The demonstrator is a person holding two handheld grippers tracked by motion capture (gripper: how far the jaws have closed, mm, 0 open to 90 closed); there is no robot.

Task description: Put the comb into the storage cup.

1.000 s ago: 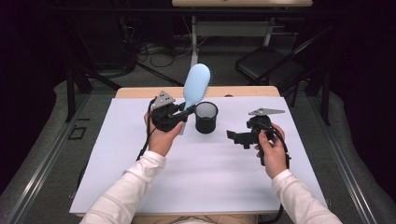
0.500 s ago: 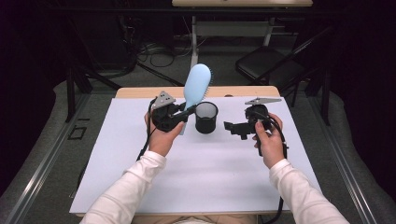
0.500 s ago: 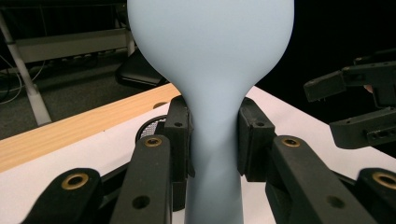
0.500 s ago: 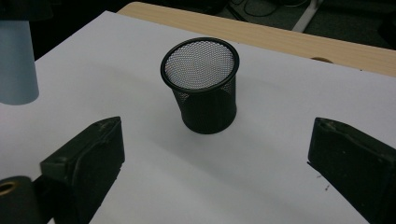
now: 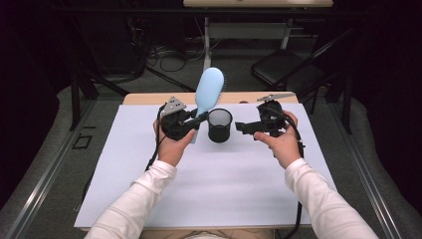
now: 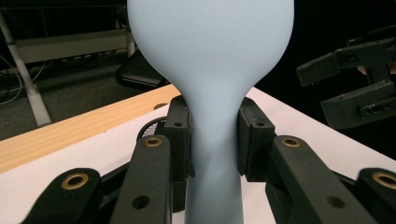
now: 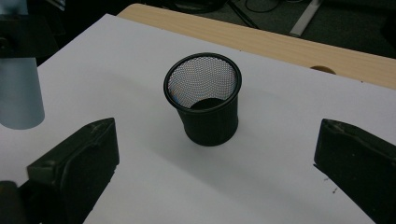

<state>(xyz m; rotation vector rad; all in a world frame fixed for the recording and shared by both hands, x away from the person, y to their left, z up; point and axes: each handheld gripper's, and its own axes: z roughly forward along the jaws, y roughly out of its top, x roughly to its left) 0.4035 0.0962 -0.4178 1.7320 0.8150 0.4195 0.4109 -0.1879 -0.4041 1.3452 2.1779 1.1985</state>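
A light blue hairbrush [image 5: 209, 89] stands tilted up, and my left gripper [image 5: 191, 123] is shut on its handle. In the left gripper view the pads [image 6: 180, 135] press the handle of the hairbrush [image 6: 210, 46] from both sides. A black mesh cup [image 5: 220, 125] stands upright just right of the brush, and it holds nothing. My right gripper [image 5: 245, 127] hovers to the cup's right, pointing at it. Its jaws have just been opening, with nothing between them. The cup [image 7: 205, 102] lies ahead of my right gripper [image 7: 217, 158]. The brush handle's end [image 7: 18, 93] hangs at the left.
A white sheet [image 5: 224, 189] covers the table, with a bare wooden strip [image 5: 144, 98] along the far edge. A dark chair [image 5: 283, 69] and desk legs stand on the floor beyond. The right gripper [image 6: 355, 84] shows to the brush's right.
My right gripper has risen and shifted toward the table's far edge, and its jaws have spread wider. The left gripper, the brush and the cup have kept still.
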